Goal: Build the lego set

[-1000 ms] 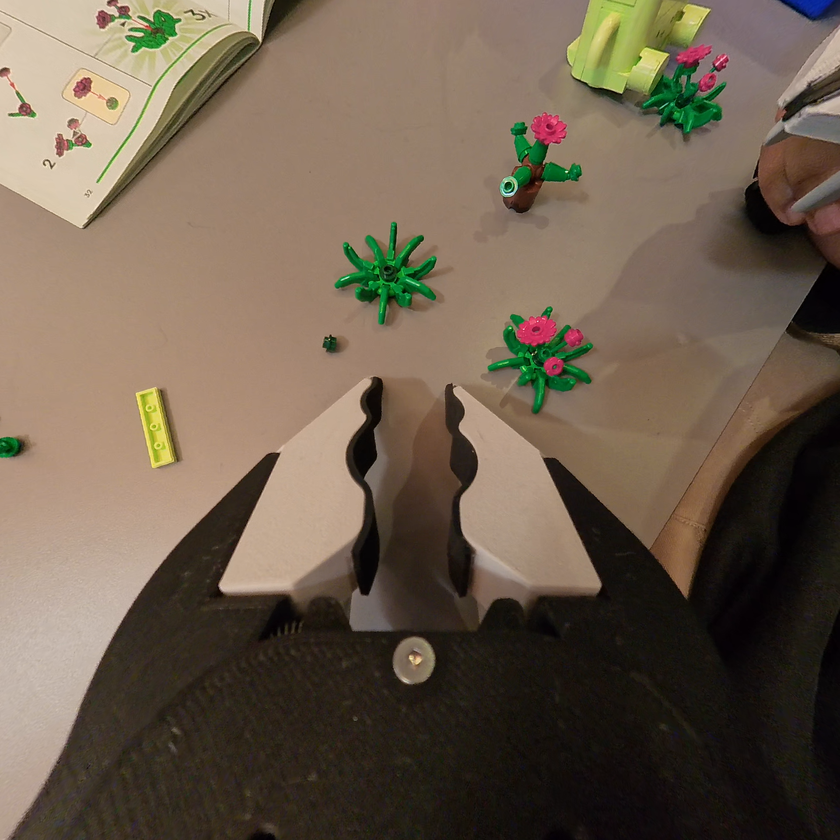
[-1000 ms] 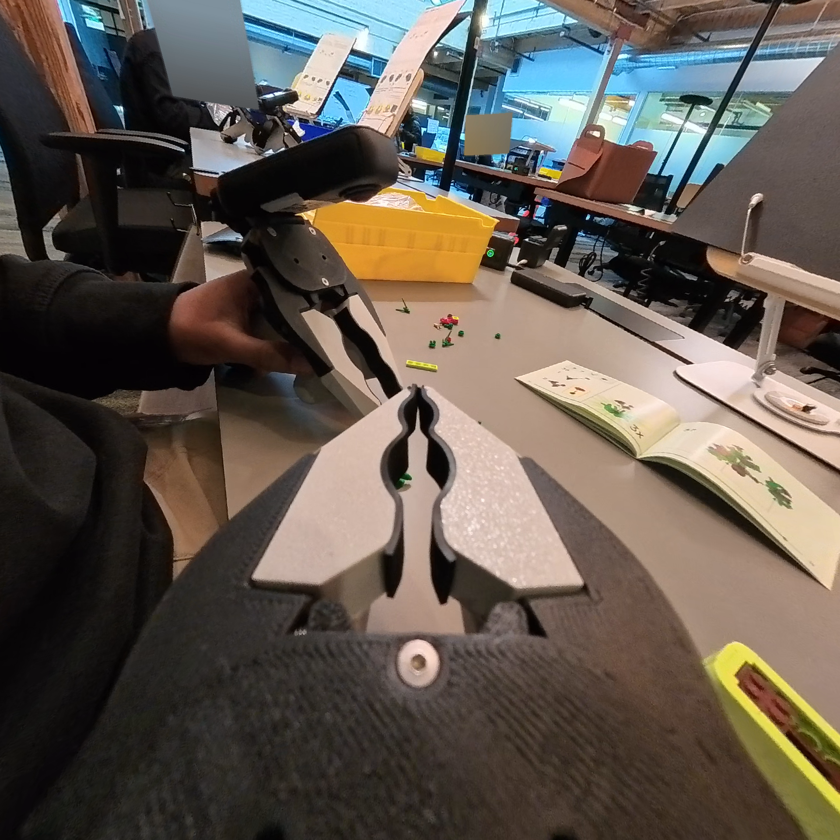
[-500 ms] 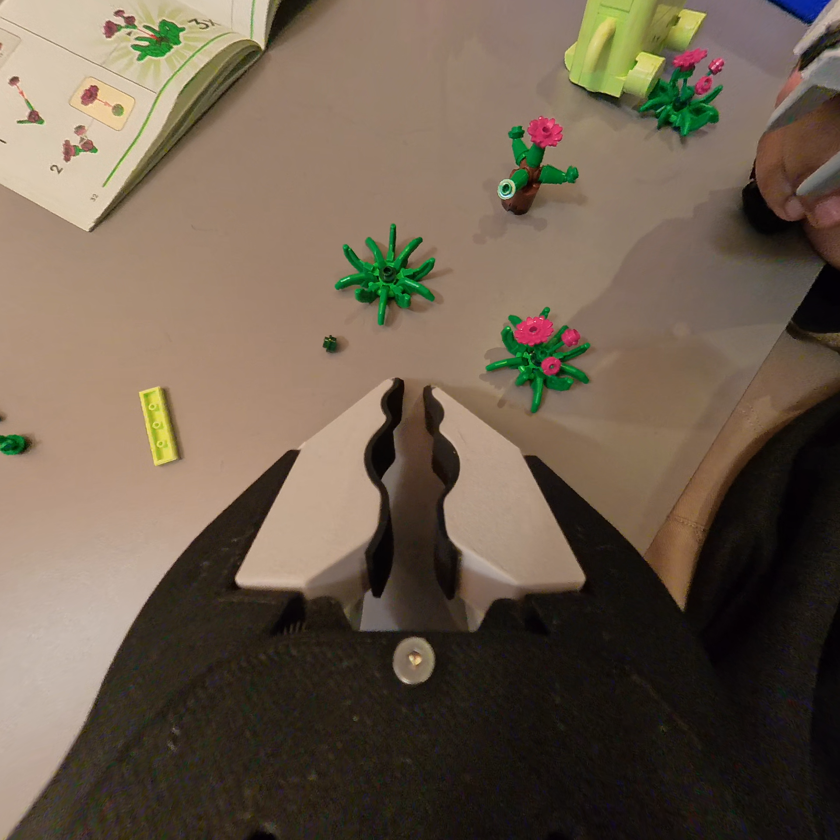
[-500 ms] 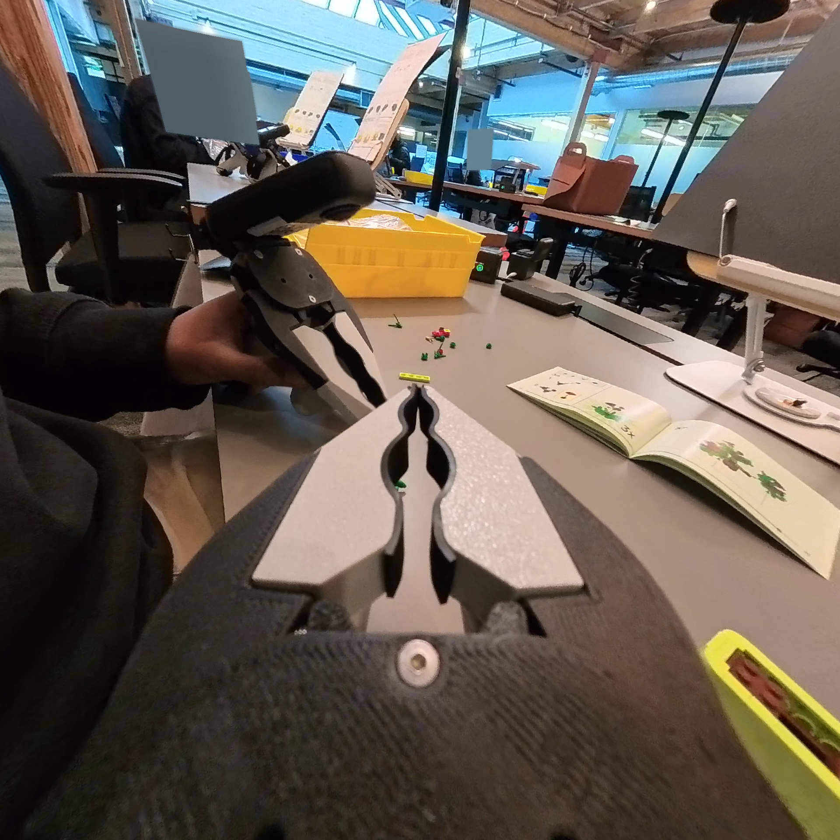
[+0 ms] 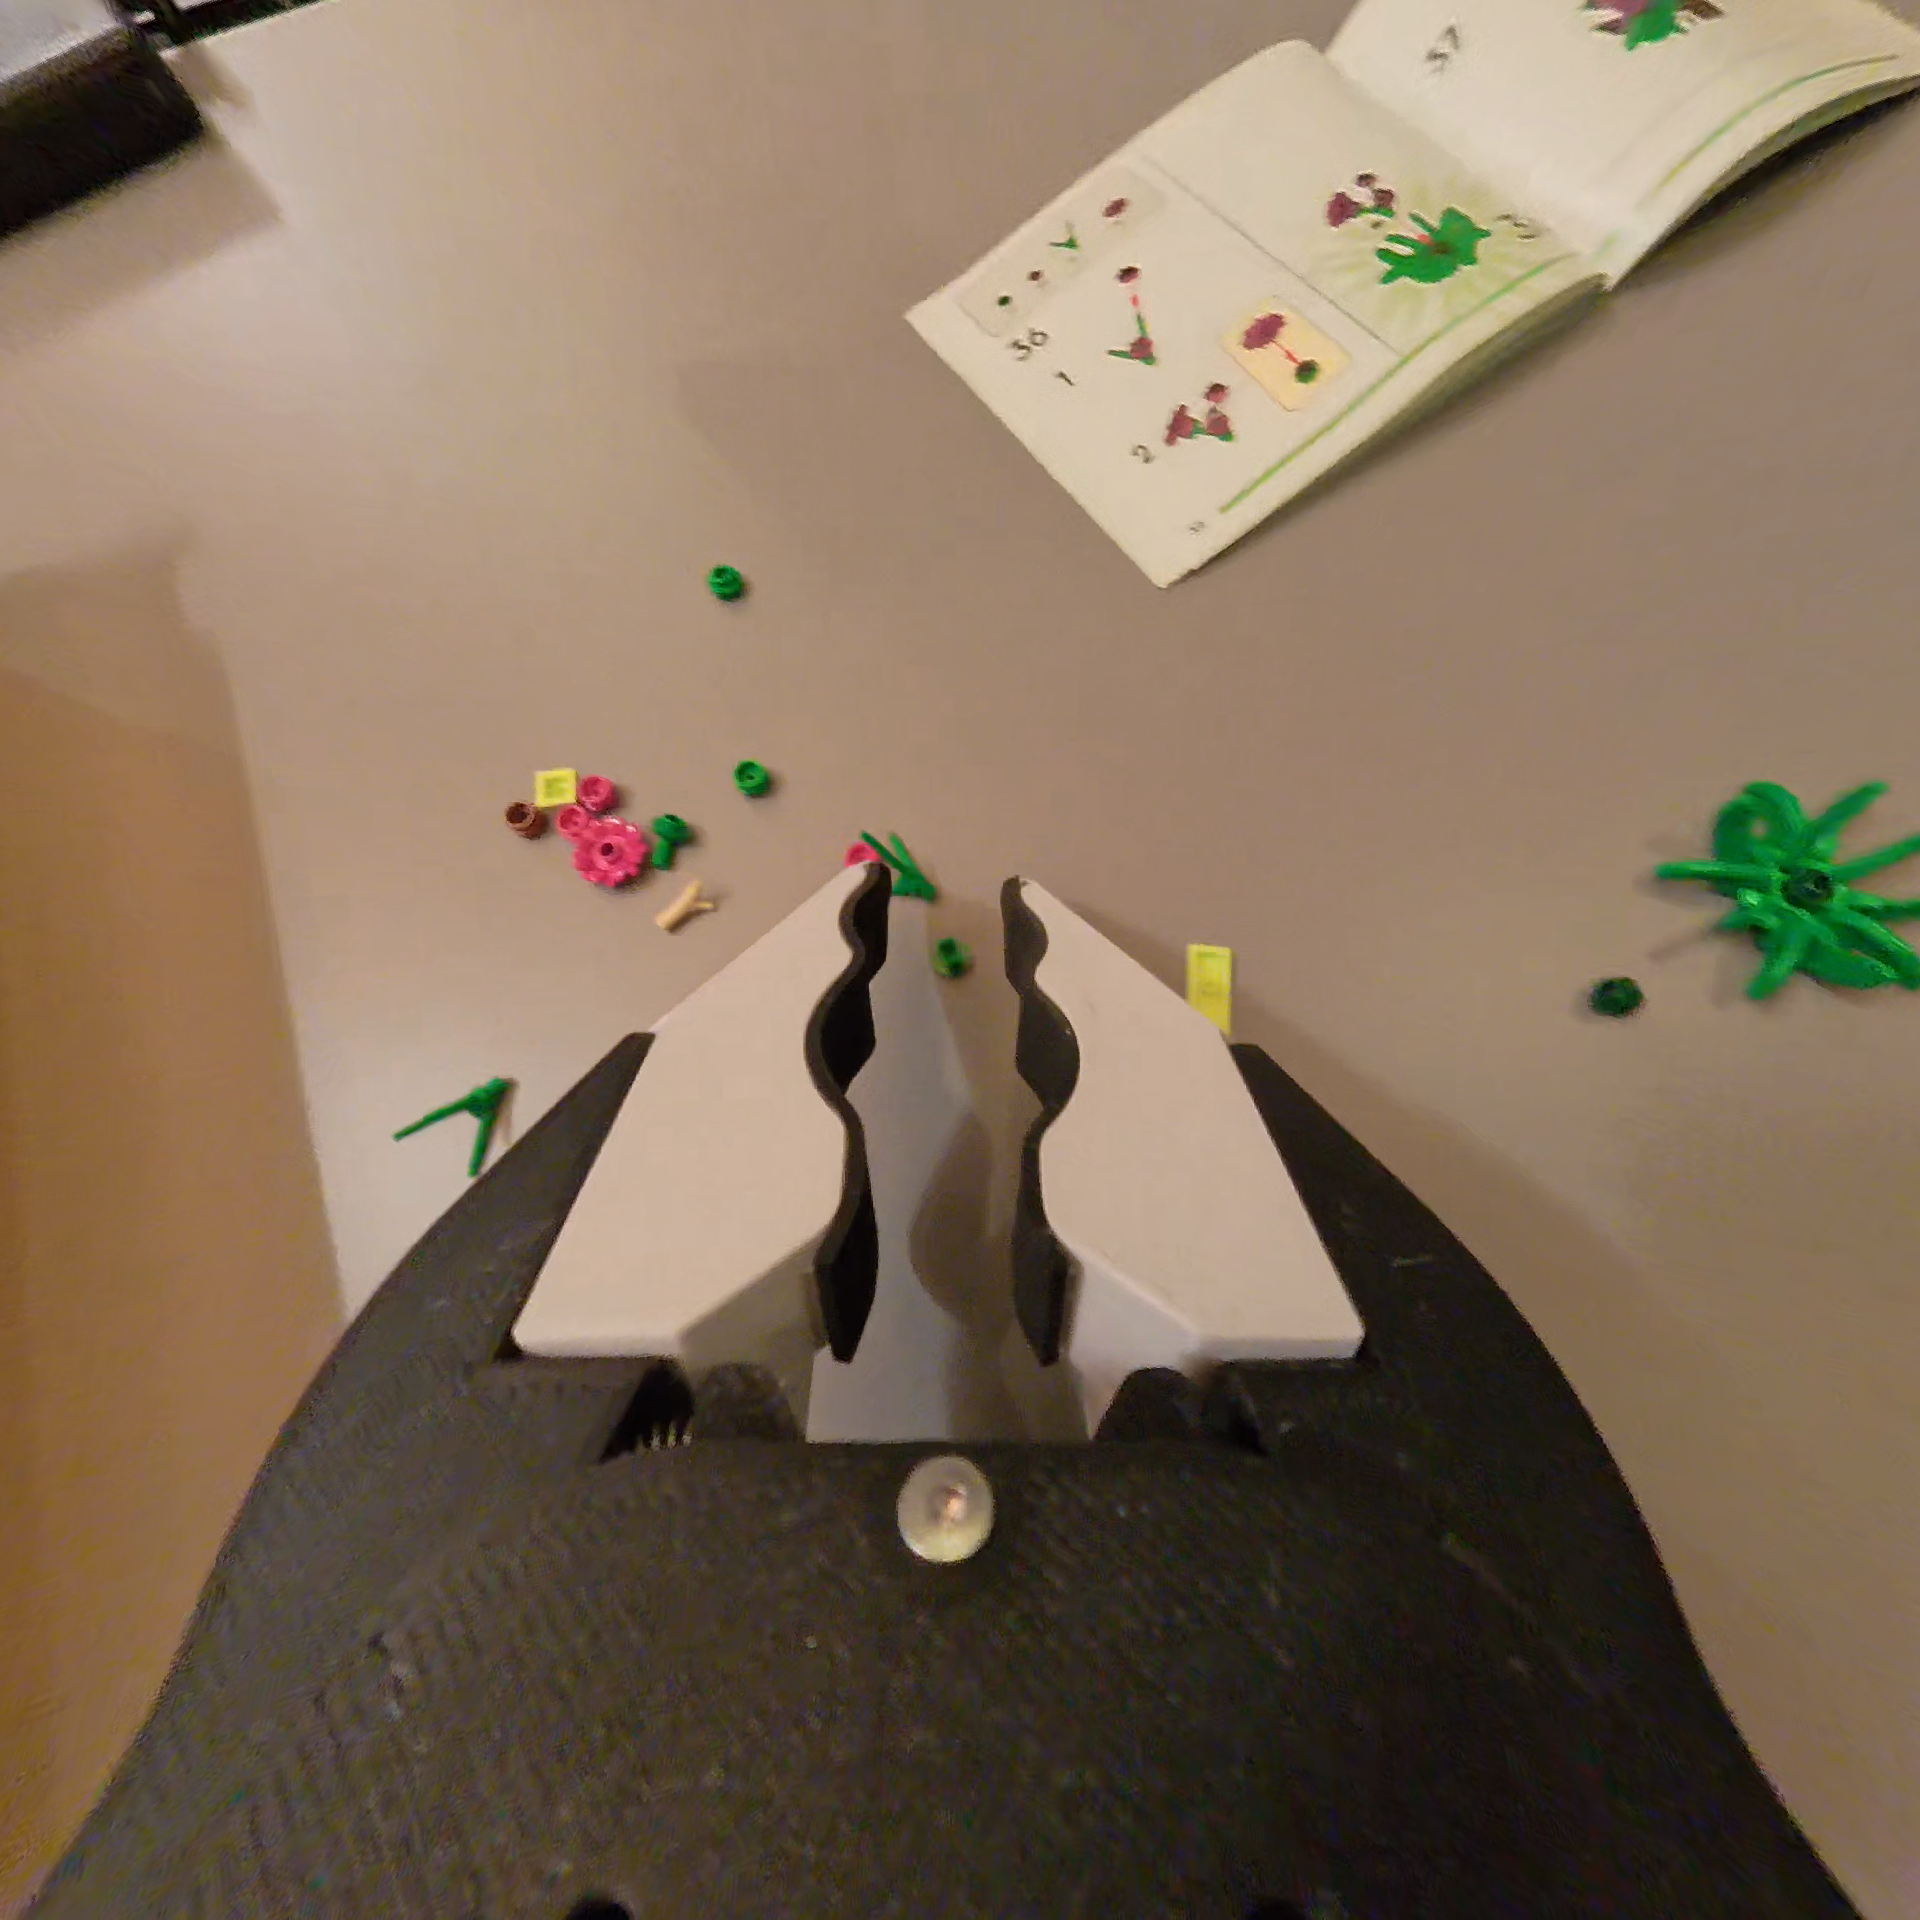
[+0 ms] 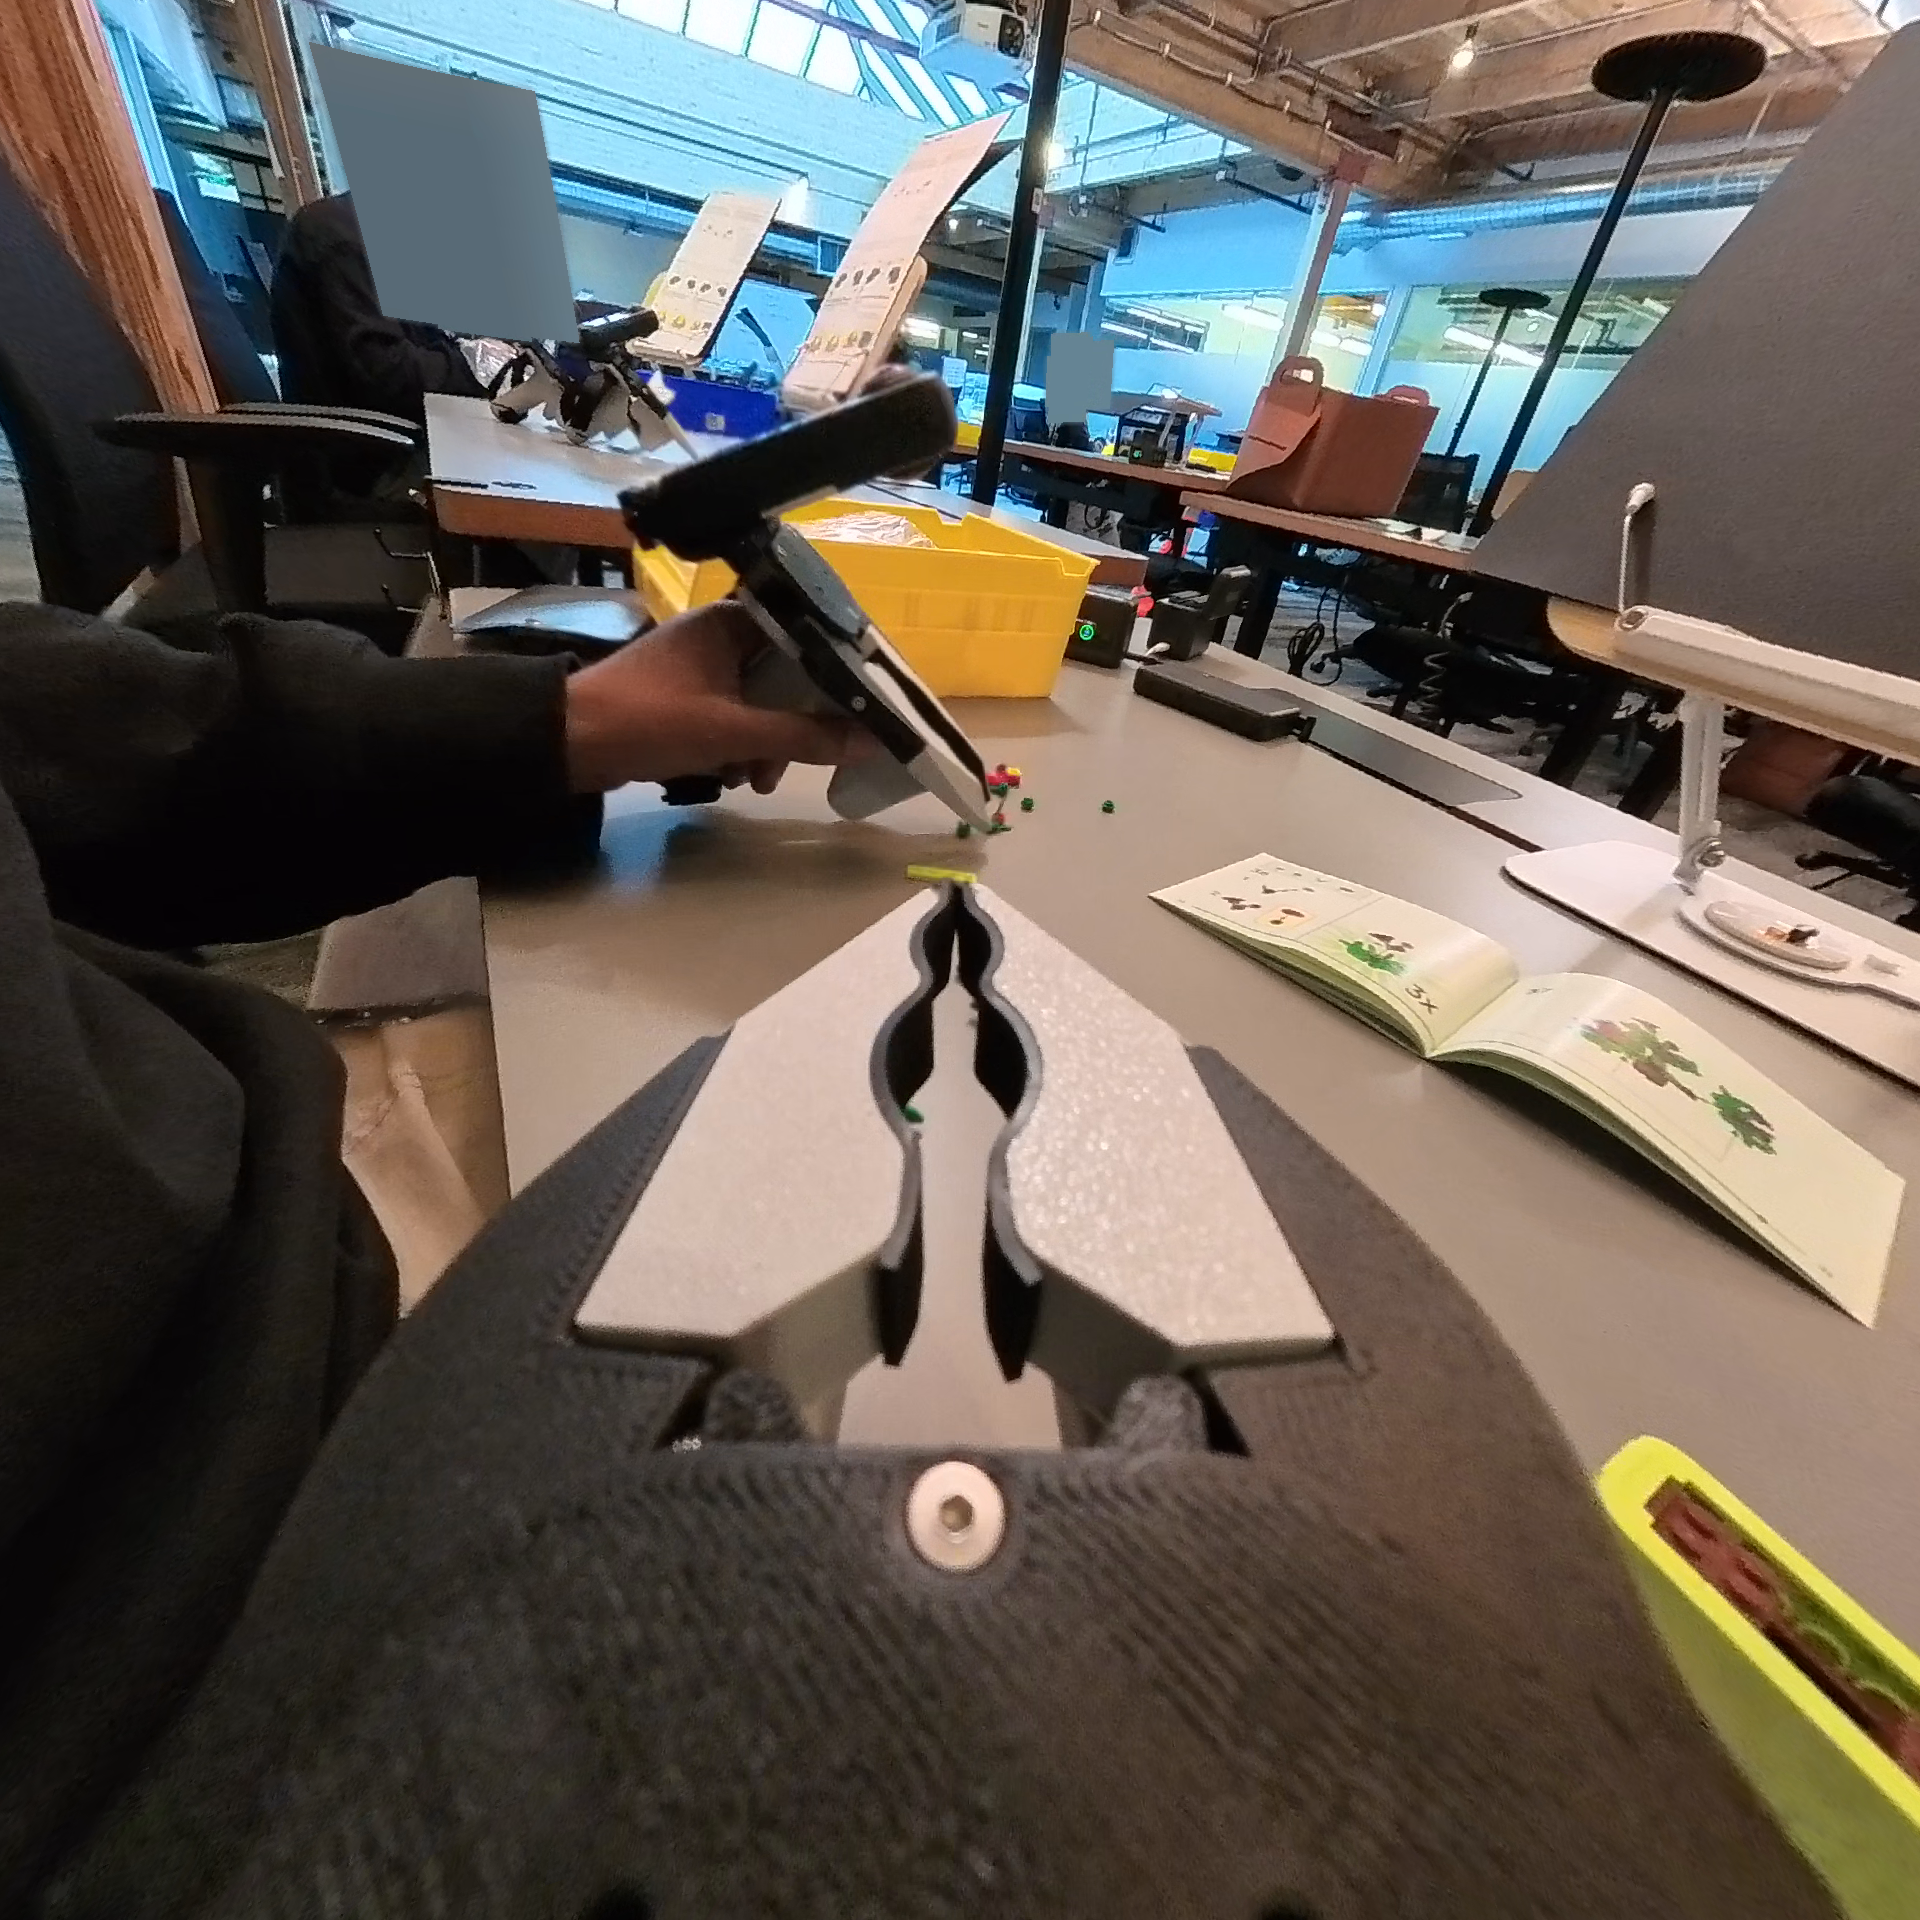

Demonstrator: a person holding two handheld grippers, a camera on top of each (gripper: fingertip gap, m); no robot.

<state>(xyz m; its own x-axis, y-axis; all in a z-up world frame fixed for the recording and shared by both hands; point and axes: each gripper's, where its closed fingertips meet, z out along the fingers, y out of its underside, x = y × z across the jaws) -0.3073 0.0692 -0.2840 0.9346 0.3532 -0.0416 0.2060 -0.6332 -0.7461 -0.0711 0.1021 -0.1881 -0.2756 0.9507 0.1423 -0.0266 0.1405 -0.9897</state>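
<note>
A: The left wrist view is dim and warm; the booklet [image 5: 1382, 281] at one o'clock is blurred by motion.

B: The right wrist view is bright, daylight from windows [image 6: 1195, 301] at twelve o'clock, edges bent.

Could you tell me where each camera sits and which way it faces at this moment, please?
Left wrist view: on the left gripper, angled down at loose pieces on the grey table; only its own open fingers show.
Right wrist view: on the right gripper, low, facing across the table; its shut fingers, a hand.
Both share the instruction booklet and lime plate.
</note>
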